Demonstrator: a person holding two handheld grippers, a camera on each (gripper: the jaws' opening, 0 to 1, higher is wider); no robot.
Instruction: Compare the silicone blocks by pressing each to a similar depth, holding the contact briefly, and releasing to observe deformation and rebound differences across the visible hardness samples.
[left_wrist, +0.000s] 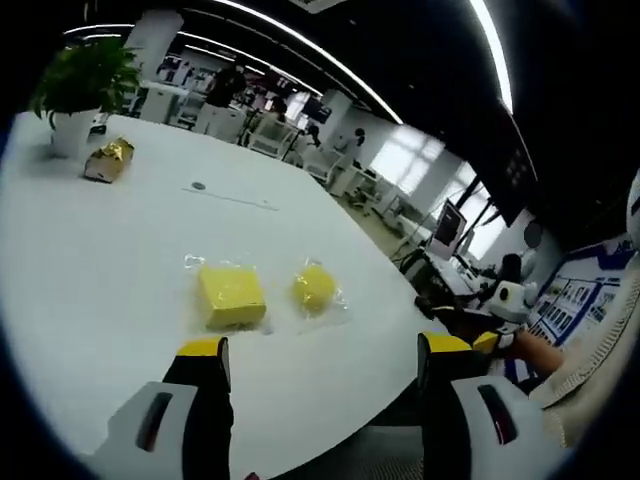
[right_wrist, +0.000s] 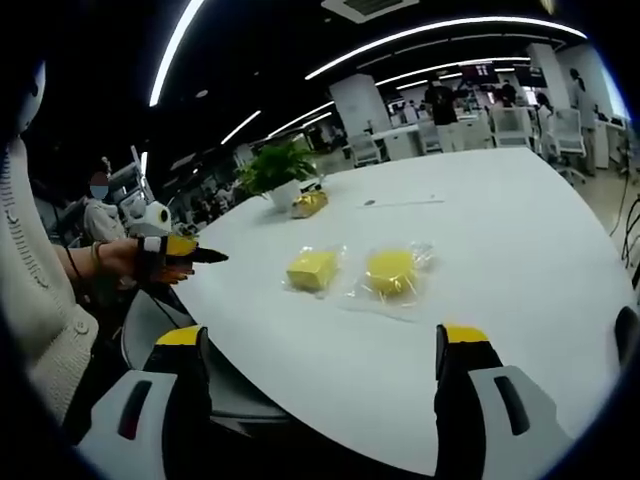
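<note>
A: Left gripper view. What lies on the table (left_wrist: 90, 270)?

B: Two yellow blocks, each in a clear wrapper. A square block (left_wrist: 230, 295) sits just beyond the left jaw; a round block (left_wrist: 316, 287) sits beside it, a little apart, nearer the table's edge. Neither touches the left gripper (left_wrist: 325, 355).

A: State of that gripper?

B: Jaws wide apart, yellow-tipped, nothing between them. Both tips hang short of the blocks.

A: Anything farther back?

B: A potted plant (left_wrist: 82, 85) at the far side, with a gold parcel (left_wrist: 108, 160) just beside it. At the right edge of the view a hand (left_wrist: 535, 345) holds a gripper by a cream sleeve.

A: Right gripper view. Same blocks?

B: Yes. The square block (right_wrist: 312, 269) lies left, the round block (right_wrist: 390, 271) right, close but not touching, both in the middle of the table (right_wrist: 520, 240). The plant (right_wrist: 278, 172) and gold parcel (right_wrist: 310, 203) stand behind them.

A: And the right gripper (right_wrist: 325, 345)?

B: Jaws spread wide, empty, tips near the table's near edge and well short of the blocks. At the left, the left gripper (right_wrist: 200, 255) shows in the person's hand (right_wrist: 135, 258), off the table; whether its jaws are apart cannot be told from here.
</note>
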